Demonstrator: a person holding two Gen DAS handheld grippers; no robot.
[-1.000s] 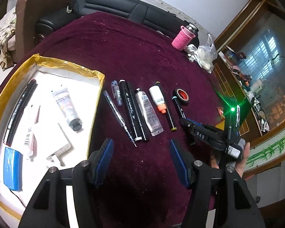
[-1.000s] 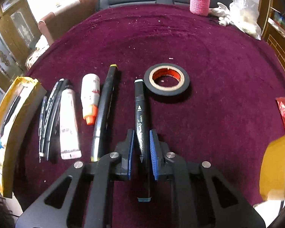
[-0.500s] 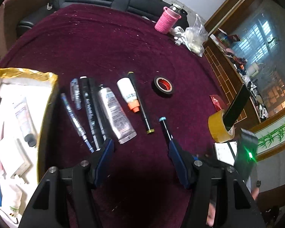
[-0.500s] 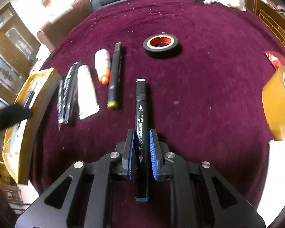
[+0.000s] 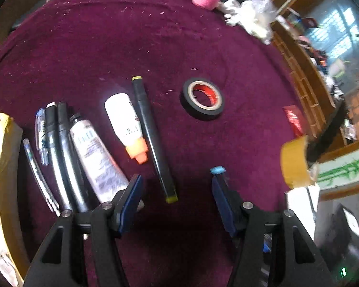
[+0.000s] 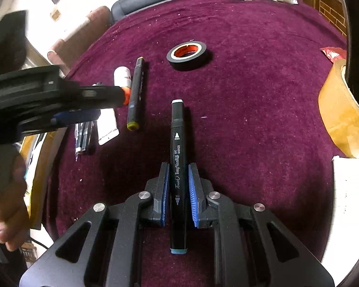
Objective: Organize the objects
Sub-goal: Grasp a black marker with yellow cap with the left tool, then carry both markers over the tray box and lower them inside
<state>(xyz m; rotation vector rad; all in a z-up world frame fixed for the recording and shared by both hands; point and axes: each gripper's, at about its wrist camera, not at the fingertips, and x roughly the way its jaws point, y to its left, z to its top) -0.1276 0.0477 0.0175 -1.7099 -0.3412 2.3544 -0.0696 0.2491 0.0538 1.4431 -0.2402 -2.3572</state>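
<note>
Dim, fisheye-bent views; daylight glares from the bright window (image 5: pixel 342 33), perhaps the main source; the round yellow tape roll (image 5: pixel 295 162) blurs.

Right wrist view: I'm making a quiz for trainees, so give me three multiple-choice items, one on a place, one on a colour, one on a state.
1. Where does the black tape roll lie?
A. on the maroon cloth, beyond the held marker
B. in the yellow-edged box
C. on the brown tape roll

2. What colour are the end caps of the marker in the right gripper?
A. yellow
B. light blue
C. orange

3. How do the right gripper's jaws stand?
A. wide open, empty
B. shut on nothing
C. shut on the marker

Answers: 1 A, it sits flat on the cloth past the marker's tip. 2 B, both ends show light blue. 3 C, both blue pads press its barrel.
</note>
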